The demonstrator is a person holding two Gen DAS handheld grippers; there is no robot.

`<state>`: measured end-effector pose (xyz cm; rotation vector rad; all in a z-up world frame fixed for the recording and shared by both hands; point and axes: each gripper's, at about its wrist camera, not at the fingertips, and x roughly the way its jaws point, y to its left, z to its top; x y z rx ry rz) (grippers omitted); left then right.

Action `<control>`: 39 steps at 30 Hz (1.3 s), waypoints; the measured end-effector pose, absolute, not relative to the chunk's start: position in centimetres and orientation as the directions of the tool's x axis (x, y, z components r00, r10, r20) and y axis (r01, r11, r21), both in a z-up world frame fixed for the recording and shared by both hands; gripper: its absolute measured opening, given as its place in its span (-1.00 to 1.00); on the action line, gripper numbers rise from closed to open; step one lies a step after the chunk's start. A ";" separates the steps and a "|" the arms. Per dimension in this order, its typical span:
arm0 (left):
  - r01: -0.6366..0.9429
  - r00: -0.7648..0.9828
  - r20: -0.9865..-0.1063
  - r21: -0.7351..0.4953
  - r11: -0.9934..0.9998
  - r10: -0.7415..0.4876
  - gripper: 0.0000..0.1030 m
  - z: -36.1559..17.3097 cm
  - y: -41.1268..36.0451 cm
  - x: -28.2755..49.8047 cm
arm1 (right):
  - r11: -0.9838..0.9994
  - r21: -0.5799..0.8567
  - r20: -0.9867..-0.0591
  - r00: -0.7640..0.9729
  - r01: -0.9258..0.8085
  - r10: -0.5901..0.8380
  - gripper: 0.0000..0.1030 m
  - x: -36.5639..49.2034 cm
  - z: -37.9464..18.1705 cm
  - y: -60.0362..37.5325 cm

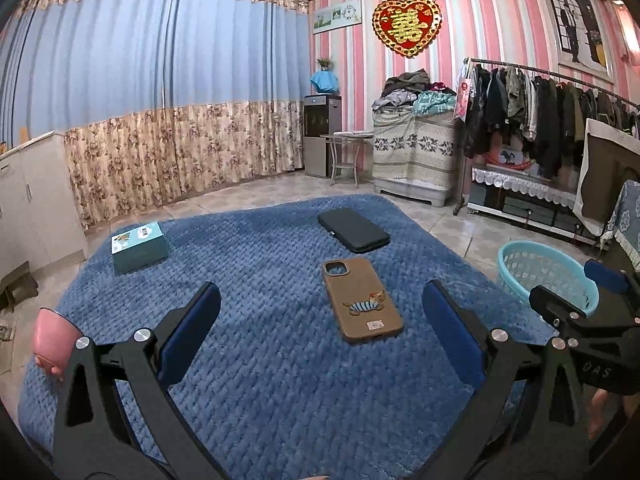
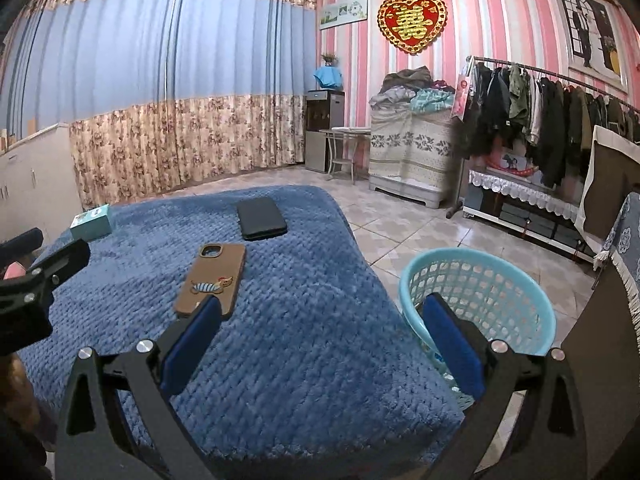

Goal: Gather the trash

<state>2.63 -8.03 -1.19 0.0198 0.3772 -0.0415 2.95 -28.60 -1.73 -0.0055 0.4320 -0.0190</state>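
Three flat items lie on the blue knitted blanket (image 1: 260,380), and none of them has been lifted yet: a brown leather-look phone case with a striped cartoon animal (image 1: 362,300) in the middle, a black rectangular case (image 1: 354,231) just beyond it, and a teal cardboard box (image 1: 139,247) far off to the left. The round pale-blue plastic basket (image 2: 480,304) stands on the tiled floor (image 2: 420,236) just off the blanket's right edge, and looks empty as far as can be seen.

The left gripper (image 1: 320,332) hovers above the blanket with its jaws spread wide and nothing between them; the brown case sits just ahead, slightly right of centre. The right gripper (image 2: 320,328) is likewise wide apart and empty, straddling the blanket's right edge with the basket beside its right finger.

The step in hand appears to be the first pick. The brown case is thin and lies flush on soft pile, so it would pay to come down steeply, press one finger into the blanket at a long edge and pinch across the narrow width. The basket is nearer the right gripper, so that one looks better placed to carry.
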 end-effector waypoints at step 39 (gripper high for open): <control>0.071 0.929 -0.364 -0.007 0.997 -0.069 0.90 -1.6 -9.1 2.5 | 1.000 -0.009 -0.404 0.915 0.020 -0.022 0.91 3.2 -1.8 -28.7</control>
